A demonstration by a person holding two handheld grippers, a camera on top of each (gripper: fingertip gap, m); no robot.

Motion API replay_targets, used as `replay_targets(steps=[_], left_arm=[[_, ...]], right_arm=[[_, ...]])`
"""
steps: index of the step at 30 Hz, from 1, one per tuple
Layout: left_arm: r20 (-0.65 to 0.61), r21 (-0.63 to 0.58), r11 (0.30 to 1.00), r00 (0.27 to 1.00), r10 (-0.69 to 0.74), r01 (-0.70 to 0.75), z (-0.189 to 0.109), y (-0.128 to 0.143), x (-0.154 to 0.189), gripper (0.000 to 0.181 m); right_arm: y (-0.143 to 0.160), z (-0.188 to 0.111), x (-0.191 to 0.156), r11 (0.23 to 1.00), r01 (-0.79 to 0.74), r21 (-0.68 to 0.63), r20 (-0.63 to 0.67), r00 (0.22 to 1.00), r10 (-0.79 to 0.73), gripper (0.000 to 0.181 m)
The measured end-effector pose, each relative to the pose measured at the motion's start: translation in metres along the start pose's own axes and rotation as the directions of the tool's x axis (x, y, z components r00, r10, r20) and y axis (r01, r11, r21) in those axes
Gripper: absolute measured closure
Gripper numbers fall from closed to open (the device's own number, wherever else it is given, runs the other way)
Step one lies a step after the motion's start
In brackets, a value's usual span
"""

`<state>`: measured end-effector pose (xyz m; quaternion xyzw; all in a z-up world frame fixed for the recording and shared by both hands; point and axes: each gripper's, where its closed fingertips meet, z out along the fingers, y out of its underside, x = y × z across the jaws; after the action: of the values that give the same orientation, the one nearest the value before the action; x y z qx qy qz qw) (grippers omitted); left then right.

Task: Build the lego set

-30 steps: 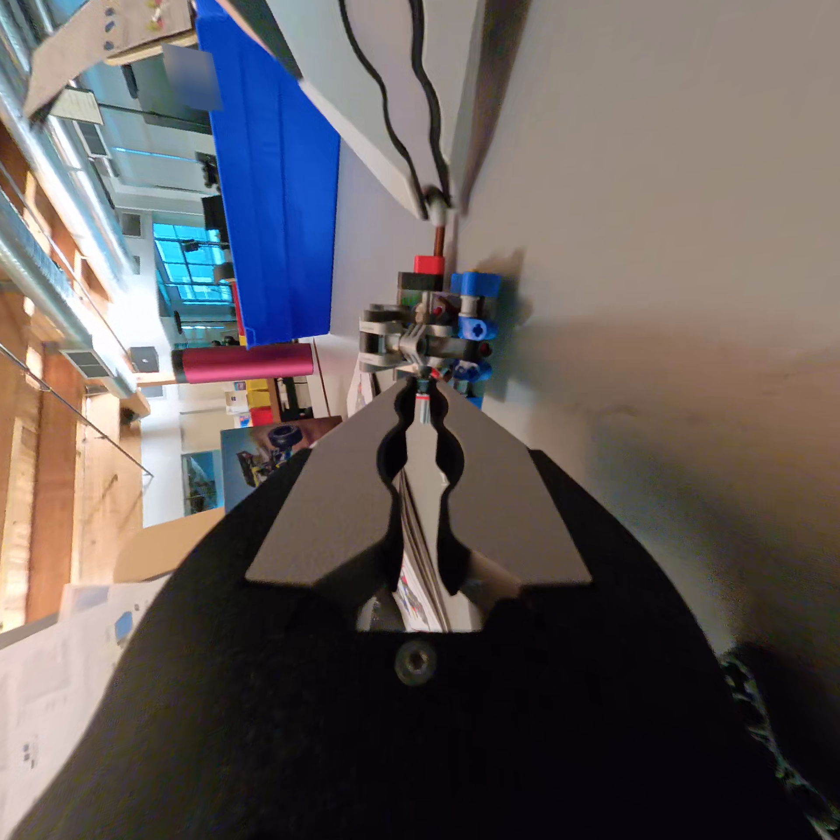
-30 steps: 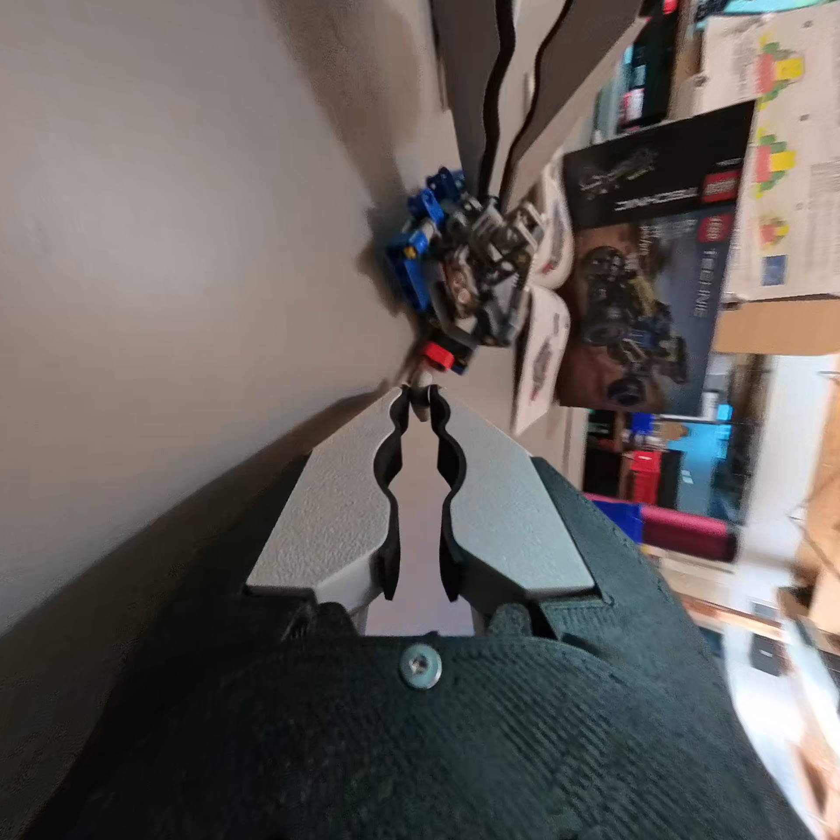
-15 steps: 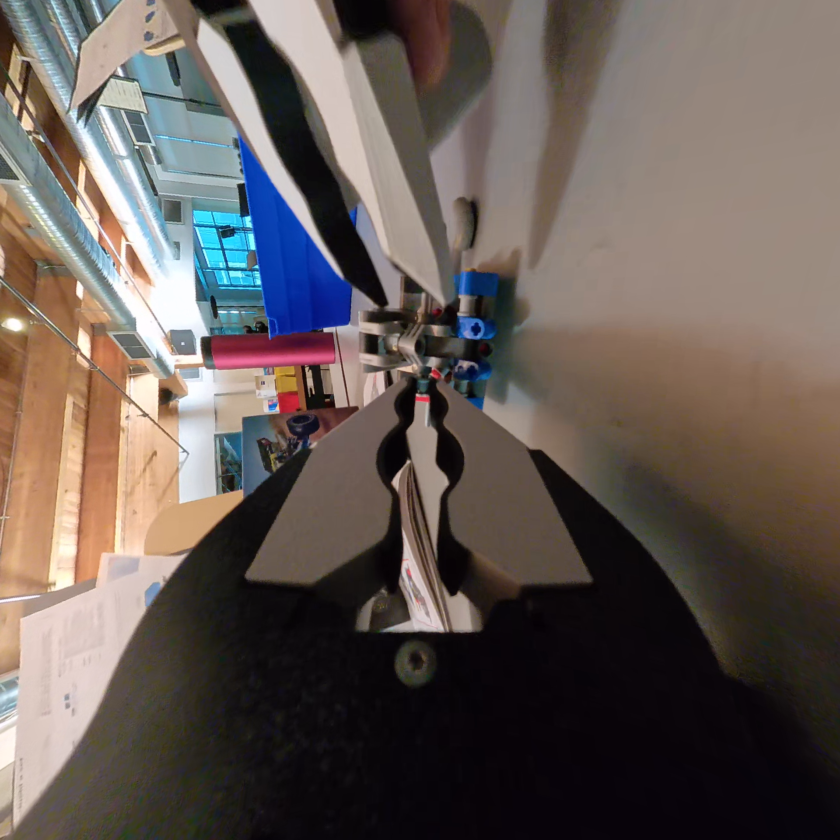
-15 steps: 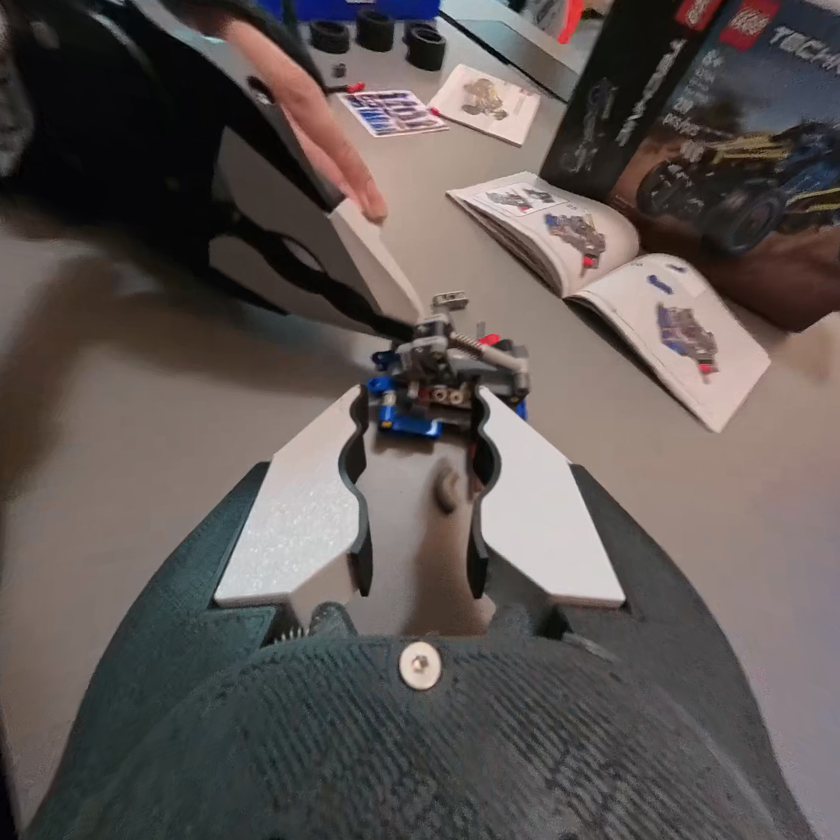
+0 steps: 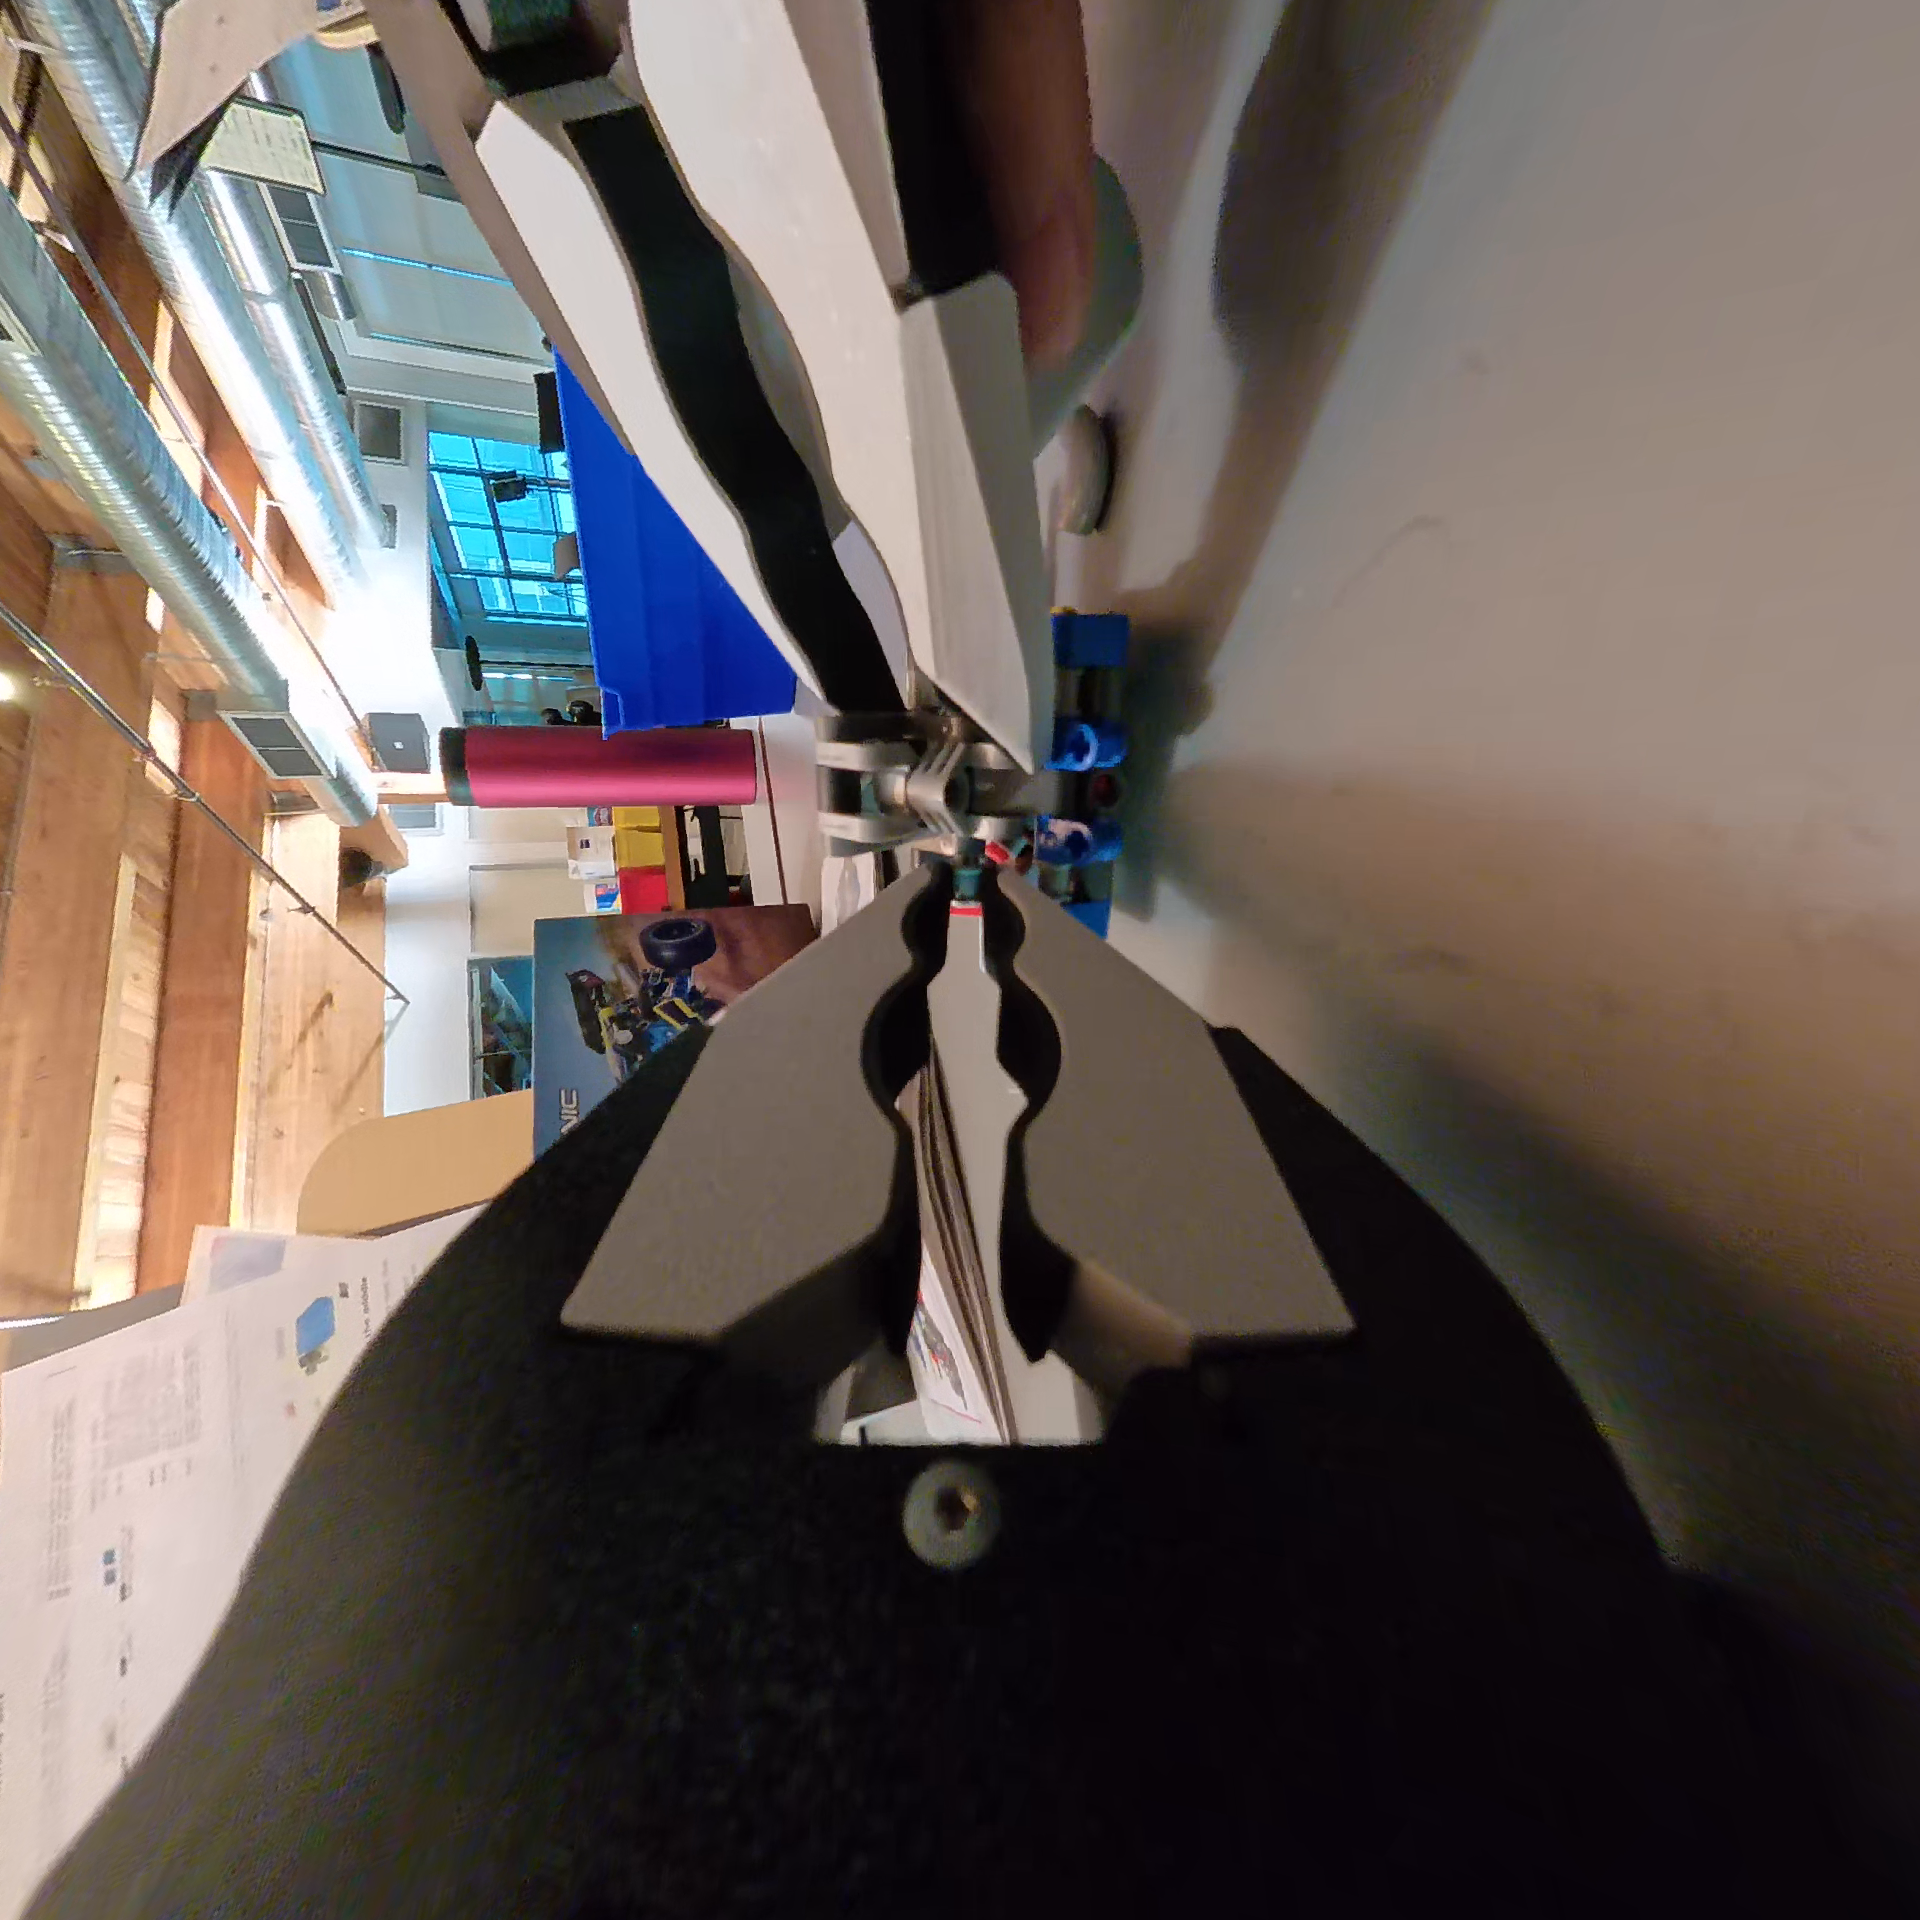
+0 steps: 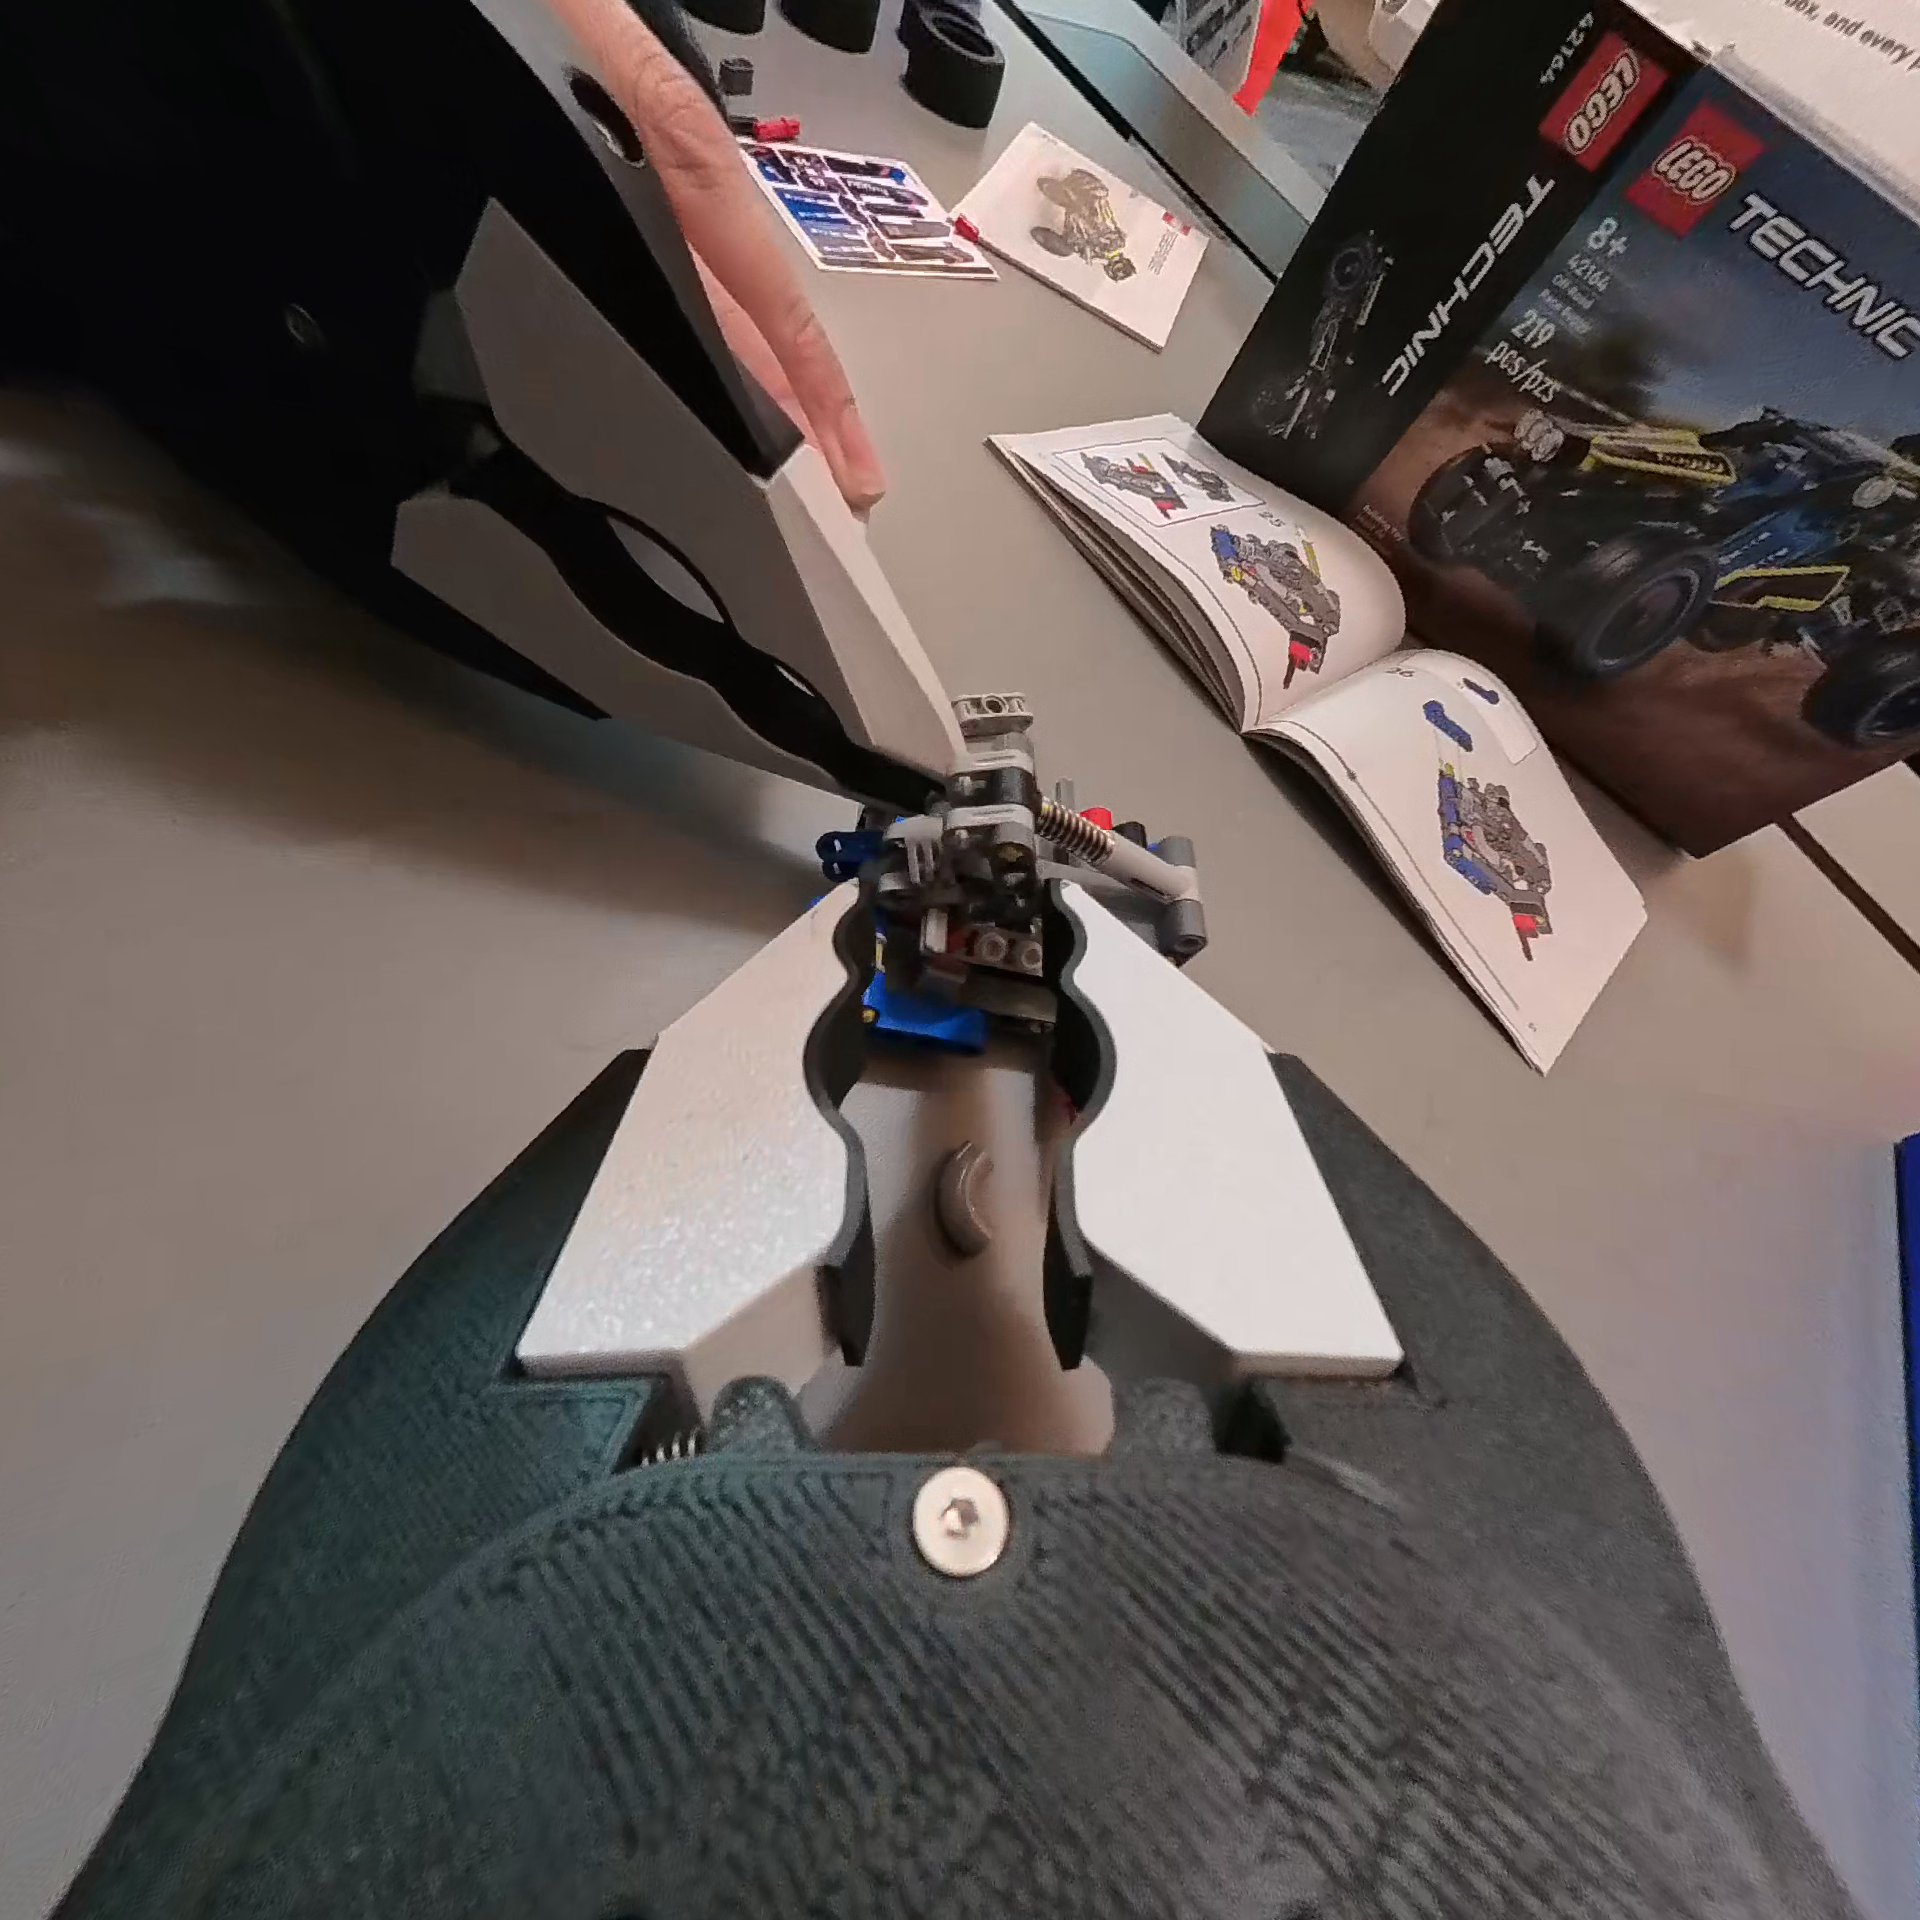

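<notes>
a half-built grey and blue lego chassis (image 6: 966,894) is braced between the parted right gripper (image 6: 956,935) and the clenched left gripper (image 5: 966,894), whose pinched small red-tipped pin (image 5: 966,906) likely needs pressing in.

Left tool (image 5: 964,902) pinches lego model's (image 5: 971,774) red-tipped pin (image 5: 966,896).

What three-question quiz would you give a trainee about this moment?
1. True or false: the instruction booklet lies shut on the table.
2. The right gripper has its jaws: A) either side of the lego model; B) high above it; C) far off to one side.
3. Fill in: the left gripper pinches the model, jaws nearly ____.
Key: 1 false, it lies open; 2 A; 3 shut.
</notes>
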<state>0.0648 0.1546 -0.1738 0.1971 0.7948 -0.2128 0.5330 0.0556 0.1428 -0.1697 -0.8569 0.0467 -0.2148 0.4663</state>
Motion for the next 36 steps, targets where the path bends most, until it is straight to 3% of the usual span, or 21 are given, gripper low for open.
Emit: replay_targets(steps=[21,36], left_arm=[[0.017,-0.012,0.999,0.999,0.045,-0.045,-0.0014,-0.0008,0.0002,0.179],[-0.007,0.029,0.997,0.997,-0.075,0.075,-0.0018,0.0021,-0.0006,0.178]], right_arm=[[0.0054,0.0016,0.0021,0.997,0.072,-0.036,-0.014,0.997,-0.073,0.152],[0.0004,0.0028,0.0003,1.000,-0.007,-0.017,0.016,1.000,0.007,0.153]])
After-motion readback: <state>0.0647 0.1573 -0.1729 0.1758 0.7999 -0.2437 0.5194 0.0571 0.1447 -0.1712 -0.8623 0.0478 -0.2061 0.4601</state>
